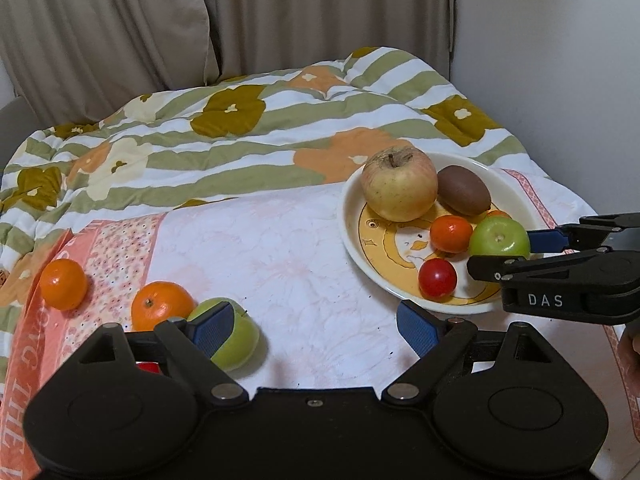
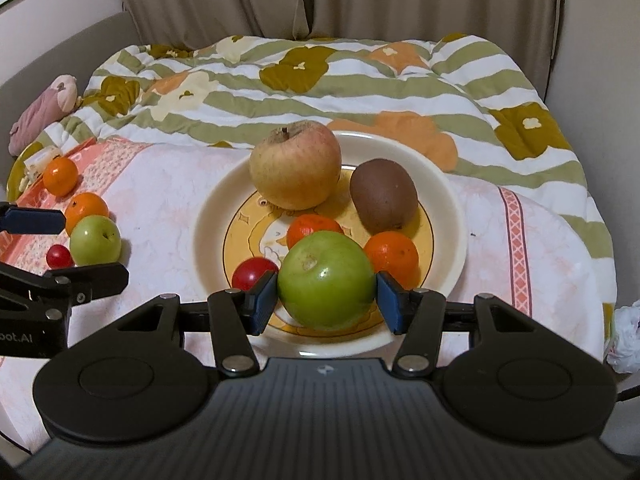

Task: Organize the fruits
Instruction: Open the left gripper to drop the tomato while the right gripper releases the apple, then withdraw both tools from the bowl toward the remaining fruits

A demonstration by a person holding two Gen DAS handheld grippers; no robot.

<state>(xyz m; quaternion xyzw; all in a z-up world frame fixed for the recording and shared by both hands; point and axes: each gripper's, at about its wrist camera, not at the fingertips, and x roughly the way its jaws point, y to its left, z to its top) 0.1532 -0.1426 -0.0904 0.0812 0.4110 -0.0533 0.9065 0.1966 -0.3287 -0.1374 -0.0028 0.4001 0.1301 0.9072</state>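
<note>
A cream plate (image 2: 448, 208) (image 1: 352, 236) holds a big yellow-red apple (image 2: 296, 166), a kiwi (image 2: 384, 194), two small oranges (image 2: 392, 254), a cherry tomato (image 2: 252, 272) and a green apple (image 2: 326, 280). My right gripper (image 2: 326, 300) is shut on that green apple over the plate's near rim; it also shows in the left wrist view (image 1: 516, 250). My left gripper (image 1: 312, 328) is open and empty over the cloth. Beside its left finger lie another green apple (image 1: 240, 340), two oranges (image 1: 160, 304) (image 1: 64, 284) and a red tomato (image 1: 148, 367), mostly hidden.
The fruit lies on a pink-and-white cloth (image 1: 260, 256) over a flowered quilt (image 1: 240, 128) on a bed. Curtains and a wall stand behind. A pink soft toy (image 2: 44, 112) lies at the far left. A crumpled white thing (image 2: 626, 336) sits at the right edge.
</note>
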